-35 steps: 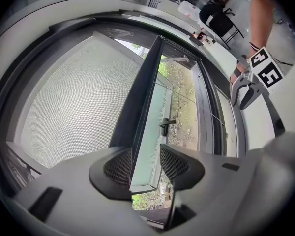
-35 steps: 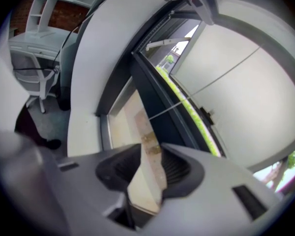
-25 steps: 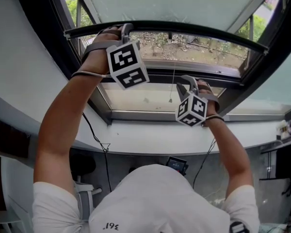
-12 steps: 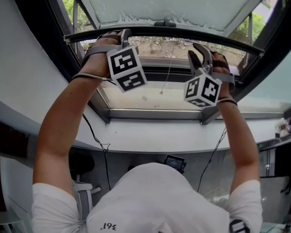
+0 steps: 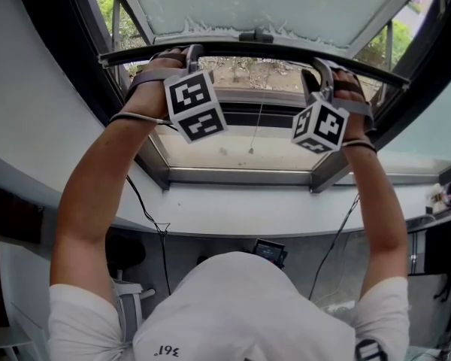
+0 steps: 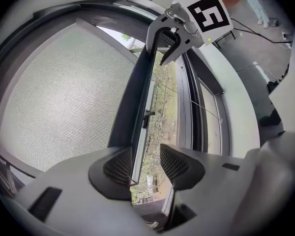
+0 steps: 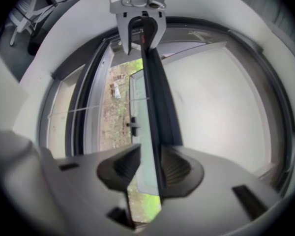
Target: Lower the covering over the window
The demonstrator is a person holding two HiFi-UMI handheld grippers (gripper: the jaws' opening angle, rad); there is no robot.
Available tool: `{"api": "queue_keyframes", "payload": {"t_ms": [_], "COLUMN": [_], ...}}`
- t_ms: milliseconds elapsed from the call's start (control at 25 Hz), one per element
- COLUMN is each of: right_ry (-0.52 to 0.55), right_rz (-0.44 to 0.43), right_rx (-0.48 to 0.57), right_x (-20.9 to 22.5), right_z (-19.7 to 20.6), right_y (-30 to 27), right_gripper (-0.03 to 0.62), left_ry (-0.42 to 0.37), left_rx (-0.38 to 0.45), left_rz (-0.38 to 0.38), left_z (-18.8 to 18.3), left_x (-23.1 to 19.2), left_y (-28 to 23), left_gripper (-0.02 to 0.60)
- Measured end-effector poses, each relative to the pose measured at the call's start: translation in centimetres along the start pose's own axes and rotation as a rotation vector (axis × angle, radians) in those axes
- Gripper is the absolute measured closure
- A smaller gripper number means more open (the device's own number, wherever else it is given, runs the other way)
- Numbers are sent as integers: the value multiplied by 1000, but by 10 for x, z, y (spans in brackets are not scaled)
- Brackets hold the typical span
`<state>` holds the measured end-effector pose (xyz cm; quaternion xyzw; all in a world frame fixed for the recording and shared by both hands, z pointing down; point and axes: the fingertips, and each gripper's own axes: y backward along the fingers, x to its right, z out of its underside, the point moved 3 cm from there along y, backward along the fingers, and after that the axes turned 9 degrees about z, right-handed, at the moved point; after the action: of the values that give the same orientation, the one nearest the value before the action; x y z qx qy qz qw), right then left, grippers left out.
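The bottom bar [image 5: 270, 49] of the mesh roller shade [image 5: 270, 2], well above the window sill [image 5: 240, 176], looks stiff and light, best gripped near its ends: the right gripper [image 5: 320, 70] has its jaws pinching it, while the left gripper [image 5: 194, 48] has its jaws loosely straddling it.

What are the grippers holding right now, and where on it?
The dark bottom rail of the window shade sits between both grippers' jaws: left gripper near its left end, unclamped; right gripper near its right end, grip unclear.
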<state>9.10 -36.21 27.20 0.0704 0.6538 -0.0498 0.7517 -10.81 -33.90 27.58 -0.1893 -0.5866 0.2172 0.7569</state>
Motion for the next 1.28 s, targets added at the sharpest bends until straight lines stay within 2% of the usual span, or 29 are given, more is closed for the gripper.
{"api": "queue_keyframes", "payload": {"t_ms": [240,480,680,960,1280], "right_ry": [-52,26,41,33,34], "right_rz": [-78,-159,-231,-252,-291], "right_rx": [-34,-66,-74,-88,-106], "right_x": [-1,-15,-42,-60,-70], "right_z": [-2,0,5,9,8], "right_y": [0,3,6,7,8], "right_gripper": [473,473,473,473,473], "left_ry": [-4,-19,-25,-13,-13], "left_rx": [1,-18,-45,-52,-63], "left_rz": [23,91,141,179,184], "left_z": [2,5,10,13,17], "left_x": [4,20,45,59,66], "left_y": [-1,-5,-18,-28,-34], "left_gripper": [393,373,371,371,371]}}
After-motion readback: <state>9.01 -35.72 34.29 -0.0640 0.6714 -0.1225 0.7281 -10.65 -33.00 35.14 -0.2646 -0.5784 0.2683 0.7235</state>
